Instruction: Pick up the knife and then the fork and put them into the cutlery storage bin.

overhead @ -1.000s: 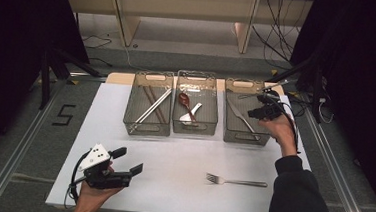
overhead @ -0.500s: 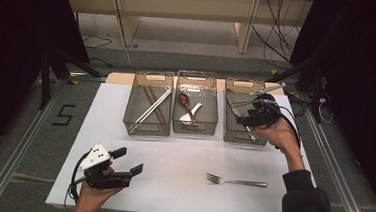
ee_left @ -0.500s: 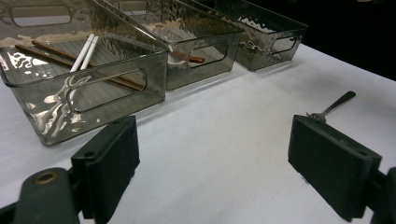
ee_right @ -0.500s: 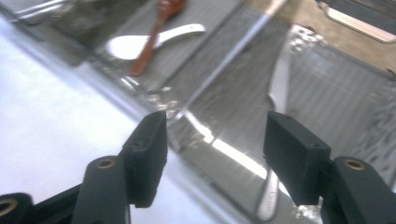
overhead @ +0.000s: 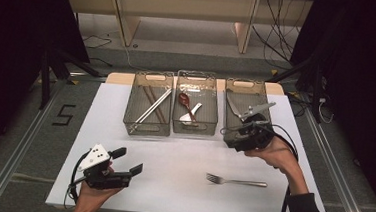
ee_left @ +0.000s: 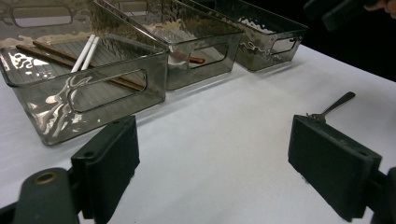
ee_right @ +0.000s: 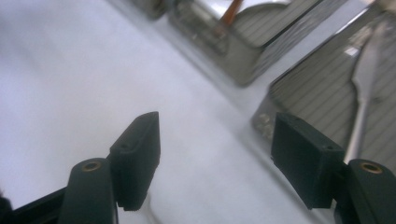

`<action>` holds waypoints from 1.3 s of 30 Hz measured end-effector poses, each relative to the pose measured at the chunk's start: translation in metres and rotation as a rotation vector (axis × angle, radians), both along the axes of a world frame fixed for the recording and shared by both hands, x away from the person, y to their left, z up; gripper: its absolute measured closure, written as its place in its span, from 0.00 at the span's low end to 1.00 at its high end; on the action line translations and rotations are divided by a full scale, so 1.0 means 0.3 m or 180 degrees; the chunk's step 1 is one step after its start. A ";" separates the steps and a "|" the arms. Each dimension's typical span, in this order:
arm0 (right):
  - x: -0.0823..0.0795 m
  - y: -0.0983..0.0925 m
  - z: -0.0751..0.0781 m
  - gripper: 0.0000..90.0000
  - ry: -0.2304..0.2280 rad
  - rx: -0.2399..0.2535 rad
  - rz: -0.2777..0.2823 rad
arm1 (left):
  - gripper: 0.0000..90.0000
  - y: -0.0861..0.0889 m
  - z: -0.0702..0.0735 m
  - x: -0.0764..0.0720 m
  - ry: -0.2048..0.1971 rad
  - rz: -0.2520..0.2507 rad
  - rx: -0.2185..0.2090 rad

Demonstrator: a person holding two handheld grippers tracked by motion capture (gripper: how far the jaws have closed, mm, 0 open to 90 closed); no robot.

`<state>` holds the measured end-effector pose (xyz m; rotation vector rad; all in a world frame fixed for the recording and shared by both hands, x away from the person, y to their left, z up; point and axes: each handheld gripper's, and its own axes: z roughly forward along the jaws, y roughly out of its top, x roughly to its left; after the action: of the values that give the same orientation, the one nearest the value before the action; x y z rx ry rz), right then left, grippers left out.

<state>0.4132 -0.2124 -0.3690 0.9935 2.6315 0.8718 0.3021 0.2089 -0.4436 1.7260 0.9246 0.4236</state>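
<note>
Bare tabletop (overhead: 173, 150) btwn fork (overhead: 236, 181) & three bins (overhead: 146, 128), passable.

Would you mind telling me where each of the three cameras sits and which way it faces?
High view: above the person's side, looking forward and down on the white table and three bins; both forearms and hands show.
Left gripper view: rides the left gripper, looking low across the table at the bins; its open jaws show.
Right gripper view: rides the right gripper, facing the right bin; open, empty jaws show.
Shared: high and left gripper views both show the fork.
</note>
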 end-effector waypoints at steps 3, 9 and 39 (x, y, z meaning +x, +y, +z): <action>-0.030 0.002 -0.028 0.38 0.0069 -0.0037 0.0043 | 0.18 -0.001 0.000 0.000 -0.0001 -0.0006 0.0013; -0.074 -0.003 -0.082 0.38 0.0202 -0.0141 0.0107 | 0.18 -0.001 0.000 -0.001 -0.0001 -0.0004 0.0009; -0.146 0.010 -0.252 0.55 0.0654 -0.0988 0.0330 | 0.18 0.000 0.001 -0.003 -0.0008 -0.0011 0.0012</action>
<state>0.3695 -0.2093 -0.4445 0.9135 2.8932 0.3756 0.3012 0.2088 -0.4434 1.7299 0.9196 0.4255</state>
